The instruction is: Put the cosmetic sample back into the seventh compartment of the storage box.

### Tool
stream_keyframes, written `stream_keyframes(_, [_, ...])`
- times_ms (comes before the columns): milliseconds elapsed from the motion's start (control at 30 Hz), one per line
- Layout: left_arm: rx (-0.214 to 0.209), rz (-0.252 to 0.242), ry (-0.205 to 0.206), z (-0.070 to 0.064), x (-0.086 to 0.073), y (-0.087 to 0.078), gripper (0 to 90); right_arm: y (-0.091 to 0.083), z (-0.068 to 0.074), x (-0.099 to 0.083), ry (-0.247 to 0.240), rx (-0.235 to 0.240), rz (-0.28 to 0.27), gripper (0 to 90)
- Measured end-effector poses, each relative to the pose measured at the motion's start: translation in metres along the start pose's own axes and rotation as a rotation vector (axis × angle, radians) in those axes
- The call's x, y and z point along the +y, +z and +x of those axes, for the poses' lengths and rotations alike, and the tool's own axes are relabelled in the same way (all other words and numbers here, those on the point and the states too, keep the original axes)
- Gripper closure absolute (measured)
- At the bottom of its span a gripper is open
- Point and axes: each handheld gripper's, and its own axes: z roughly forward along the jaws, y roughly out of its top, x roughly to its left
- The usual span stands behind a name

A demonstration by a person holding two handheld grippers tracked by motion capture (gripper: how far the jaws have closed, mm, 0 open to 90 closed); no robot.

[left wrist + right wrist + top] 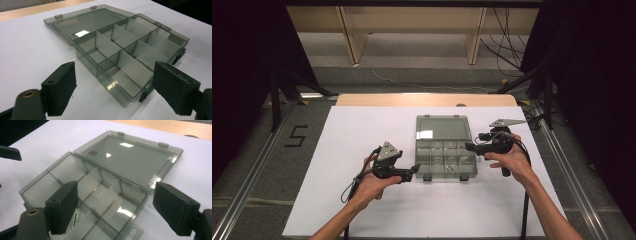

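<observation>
Smoke-tinted plastic compartment box lies near the middle of the white table sheet, lid thrown fully back and flat on the far side; dividers stand in two rows, and something small and pale sits in a front cell, too small to identify. Left gripper waits just beside the box's near-left corner, jaws spread wide and empty; right gripper sits at the right wall, jaws likewise wide, holding nothing. Judged step: closing or steadying the box; best done by bracing the tray from one side while the other gripper takes the lid's free far edge, lifting evenly so the tray does not skid. Tray's long axis runs left to right across the table; hinge faces away from the person, front latches towards them.
</observation>
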Motion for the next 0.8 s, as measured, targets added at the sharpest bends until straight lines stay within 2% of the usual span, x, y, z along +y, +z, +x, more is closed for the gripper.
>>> stream_keyframes(33, [0.003,0.008,0.011,0.001,0.001,0.001,19.2,0.000,-0.002,0.000,-0.002,0.000,0.001,20.8])
stream_keyframes(200, [0.014,0.026,-0.010,0.008,0.005,0.010,19.8,0.003,-0.009,0.002,0.026,-0.011,0.006,20.6])
stream_keyframes(267, [0.017,0.049,0.007,0.012,0.005,0.012,20.0,0.005,-0.012,0.002,0.033,-0.004,0.012,20.6])
stream_keyframes(300, [0.021,0.047,-0.011,0.012,0.005,0.014,20.1,0.006,-0.012,0.003,0.042,-0.004,0.022,20.4])
stream_keyframes(333, [0.019,0.061,-0.007,0.013,0.006,0.015,20.3,0.009,-0.013,0.004,0.044,-0.004,0.027,20.3])
stream_keyframes(400, [0.013,0.073,-0.023,0.013,0.006,0.017,20.9,0.011,-0.014,0.005,0.061,-0.010,0.042,19.3])
stream_keyframes(433, [0.009,0.081,-0.028,0.013,0.007,0.018,21.1,0.013,-0.016,0.007,0.047,-0.009,0.051,19.4])
stream_keyframes(467, [0.010,0.093,-0.029,0.012,0.007,0.019,22.0,0.015,-0.016,0.008,0.054,-0.014,0.052,19.4])
stream_keyframes(567, [0.016,0.114,-0.014,0.010,0.008,0.021,22.5,0.019,-0.018,0.011,0.055,-0.012,0.067,19.4])
stream_keyframes(667, [0.018,0.130,-0.021,0.009,0.010,0.024,23.1,0.022,-0.022,0.013,0.064,-0.014,0.071,19.3])
stream_keyframes(733, [0.022,0.151,-0.012,0.008,0.010,0.026,23.1,0.023,-0.025,0.014,0.070,-0.010,0.067,19.3])
stream_keyframes(767, [0.025,0.154,-0.025,0.008,0.010,0.028,23.4,0.023,-0.026,0.015,0.075,-0.015,0.071,19.0])
stream_keyframes(800, [0.032,0.172,-0.014,0.009,0.010,0.029,24.1,0.024,-0.027,0.015,0.074,-0.014,0.072,18.0])
